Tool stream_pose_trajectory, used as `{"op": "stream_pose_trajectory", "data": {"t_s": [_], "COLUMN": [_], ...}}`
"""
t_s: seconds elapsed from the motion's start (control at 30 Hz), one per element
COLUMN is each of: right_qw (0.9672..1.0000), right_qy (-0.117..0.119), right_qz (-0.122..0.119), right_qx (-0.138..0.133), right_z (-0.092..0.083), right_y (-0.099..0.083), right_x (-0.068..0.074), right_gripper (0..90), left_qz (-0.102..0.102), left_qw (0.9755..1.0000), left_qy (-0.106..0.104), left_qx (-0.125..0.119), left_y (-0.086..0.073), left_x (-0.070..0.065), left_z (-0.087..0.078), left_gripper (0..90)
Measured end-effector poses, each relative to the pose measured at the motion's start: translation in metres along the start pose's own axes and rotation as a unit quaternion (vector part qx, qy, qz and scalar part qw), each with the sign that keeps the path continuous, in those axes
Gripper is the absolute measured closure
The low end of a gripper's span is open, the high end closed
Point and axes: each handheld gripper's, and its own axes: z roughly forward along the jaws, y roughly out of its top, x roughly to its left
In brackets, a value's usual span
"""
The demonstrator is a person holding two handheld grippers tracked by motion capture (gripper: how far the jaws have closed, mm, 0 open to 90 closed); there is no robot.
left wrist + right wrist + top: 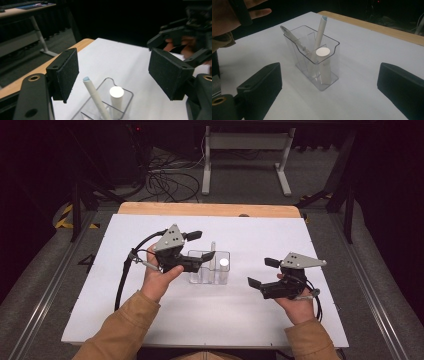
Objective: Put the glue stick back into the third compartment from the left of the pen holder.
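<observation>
A clear plastic holder (209,268) with compartments stands upright at the middle of the white table. In it a slim white pen (320,35) leans, a thick white marker (323,62) stands upright, and a clear pen (293,38) slants to the left. My left gripper (199,251) hovers just above the holder's left side, open with nothing between its pads (66,75); below them are the white pen (96,98) and marker (116,96). My right gripper (261,272) is held to the right of the holder, apart from it, jaws open and empty (329,86).
The white table top (150,320) has a wooden strip (210,209) along its far edge. Beyond it stand a white desk frame (245,150) and loose cables (165,180) on the floor. A person's hand (227,15) holds the left gripper.
</observation>
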Motion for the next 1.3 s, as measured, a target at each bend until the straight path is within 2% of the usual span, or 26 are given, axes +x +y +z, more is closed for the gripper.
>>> {"op": "stream_pose_trajectory", "data": {"t_s": [0.1, 0.23, 0.3, 0.53, 0.6, 0.7, 0.8, 1.03, 1.17, 1.3], "right_qw": [1.0, 0.9999, 0.9999, 0.9996, 0.9995, 0.9996, 0.9996, 0.9991, 0.999, 0.9992], "right_qy": [0.003, 0.003, 0.003, 0.01, 0.008, 0.005, 0.006, 0.014, 0.014, 0.01], "right_qz": [-0.004, -0.012, -0.015, -0.025, -0.027, -0.025, -0.024, -0.04, -0.042, -0.038], "right_qx": [-0.007, -0.007, -0.008, -0.013, -0.012, -0.009, -0.009, -0.011, -0.01, -0.008], "right_z": [-0.002, -0.006, -0.007, -0.01, -0.01, -0.01, -0.011, -0.01, -0.01, -0.01], "right_y": [0.0, -0.003, -0.004, -0.007, -0.008, -0.01, -0.011, -0.015, -0.015, -0.016], "right_x": [0.002, 0.004, 0.003, 0.005, 0.005, 0.004, 0.004, 0.006, 0.006, 0.005], "right_gripper": [5.7, 5.1, 4.7, 4.1, 4.1, 4.1, 4.1, 3.8, 3.7, 3.7], "left_qz": [-0.013, -0.016, -0.029, -0.043, -0.057, -0.074, -0.076, -0.051, -0.05, -0.051], "left_qw": [0.9999, 0.9997, 0.9994, 0.999, 0.9982, 0.997, 0.9969, 0.9979, 0.9973, 0.997], "left_qy": [-0.001, 0.017, 0.018, 0.002, -0.01, -0.019, -0.017, 0.014, 0.025, 0.035], "left_qx": [-0.001, -0.012, -0.008, 0.01, 0.016, 0.01, 0.013, 0.037, 0.048, 0.046], "left_y": [-0.004, -0.011, -0.014, -0.026, -0.029, -0.035, -0.041, -0.058, -0.067, -0.076], "left_x": [0.001, 0.002, 0.002, 0.002, 0.004, 0.005, 0.007, 0.009, 0.01, 0.011], "left_z": [-0.012, -0.024, -0.029, -0.045, -0.05, -0.058, -0.065, -0.075, -0.081, -0.088], "left_gripper": [23.6, 21.7, 18.7, 14.1, 11.7, 11.0, 10.9, 10.9, 10.7, 10.5]}}
